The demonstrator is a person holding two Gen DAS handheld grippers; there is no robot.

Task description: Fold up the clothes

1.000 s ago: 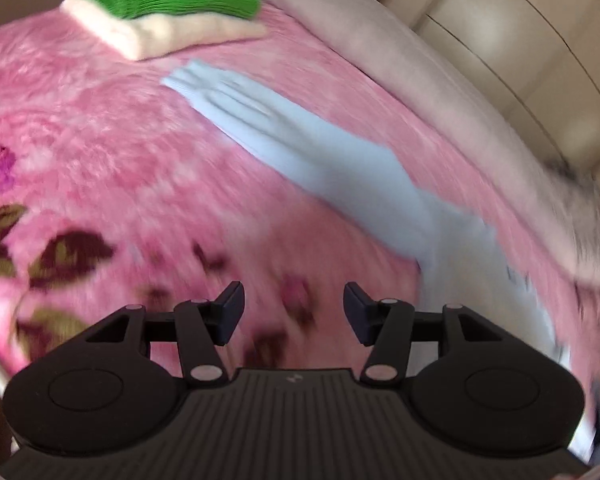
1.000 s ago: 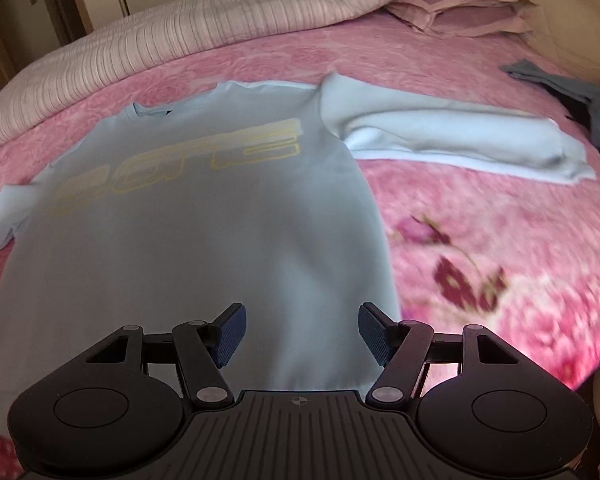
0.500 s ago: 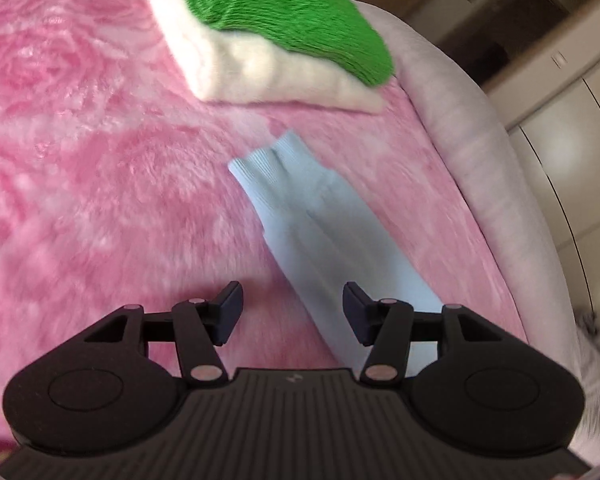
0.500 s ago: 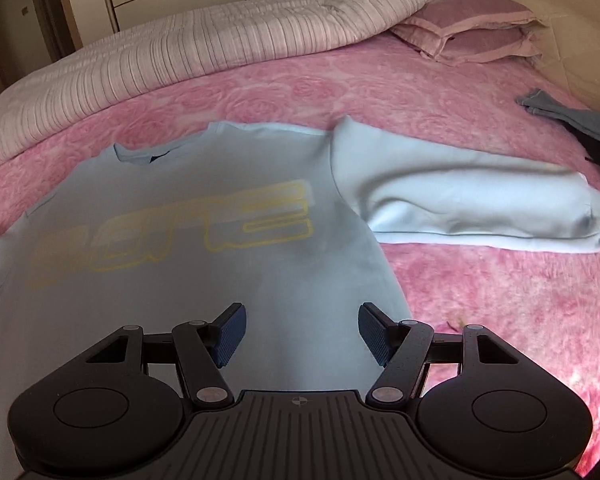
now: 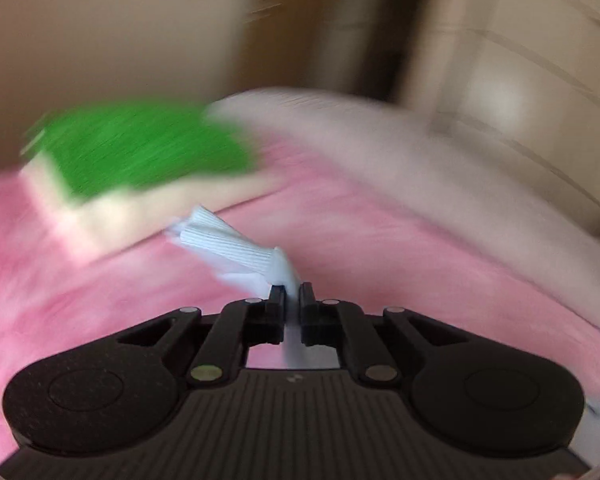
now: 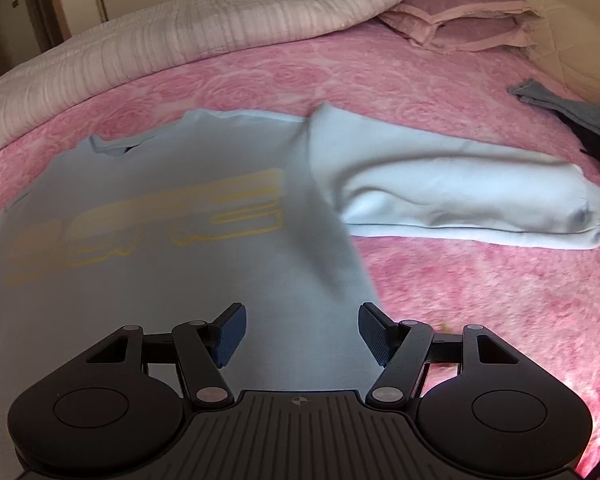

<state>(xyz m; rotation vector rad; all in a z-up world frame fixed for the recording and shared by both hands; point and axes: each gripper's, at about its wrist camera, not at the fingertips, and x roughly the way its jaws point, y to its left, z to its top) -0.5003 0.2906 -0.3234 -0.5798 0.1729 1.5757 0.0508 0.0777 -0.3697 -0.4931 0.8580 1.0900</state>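
Left wrist view, blurred w/ motion: left gripper was clamped on the sweatshirt's ribbed cuff, near the folded green-and-cream stack. Right gripper hung wide apart, holding nothing, over the pale blue sweatshirt, spread face-up on the pink bed, other sleeve out sideways. Risk: thin pinch on the cuff could slip, or a hard pull could drag and skew the body.

Left gripper: matte black, ribbed centre housing, two round side discs, silver pivot screws, black fingers. Right gripper: same black build, ribbed blue pads, small crosshair mark.
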